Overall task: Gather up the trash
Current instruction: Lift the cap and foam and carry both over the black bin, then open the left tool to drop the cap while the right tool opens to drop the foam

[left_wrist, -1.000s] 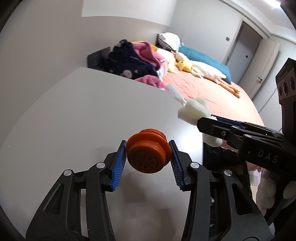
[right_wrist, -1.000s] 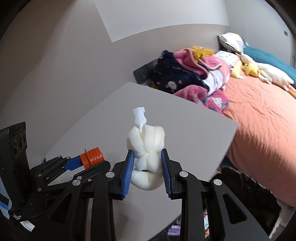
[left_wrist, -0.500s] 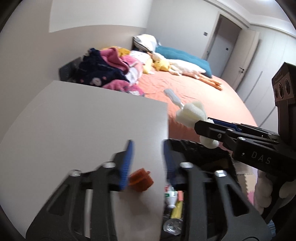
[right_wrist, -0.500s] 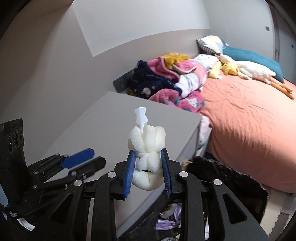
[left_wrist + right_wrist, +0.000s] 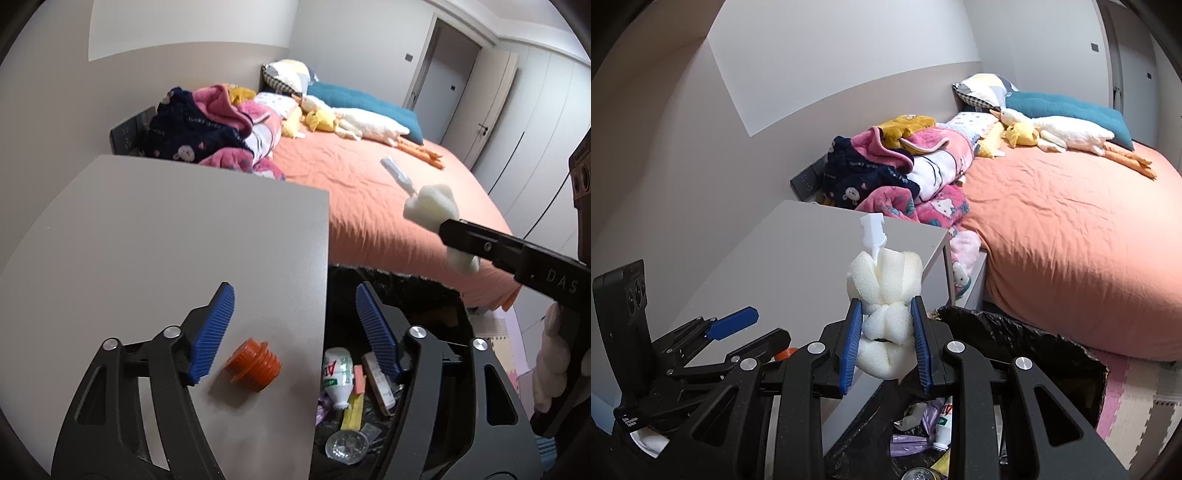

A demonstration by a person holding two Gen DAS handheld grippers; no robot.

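Note:
An orange threaded plastic cap [image 5: 254,364] lies on its side on the grey table [image 5: 155,236] near its right edge. My left gripper [image 5: 295,328] is open and empty above it, straddling the table edge and the bin. My right gripper [image 5: 885,332] is shut on a white foam sponge brush [image 5: 884,295] with a white plastic handle, held over the black-lined trash bin [image 5: 1015,336]. The brush also shows in the left wrist view [image 5: 430,205]. The bin [image 5: 417,291] holds a plastic bottle [image 5: 338,376], wrappers and other trash.
A bed with an orange sheet [image 5: 1071,236] lies behind the bin, with piled pink and navy clothes [image 5: 897,173], plush toys and pillows. A grey wall is to the left. Foam floor mats [image 5: 1130,398] lie at the right.
My left gripper opened and let go of the orange cap, which fell onto the table near its edge. Both grippers moved toward the bin, which has come into view.

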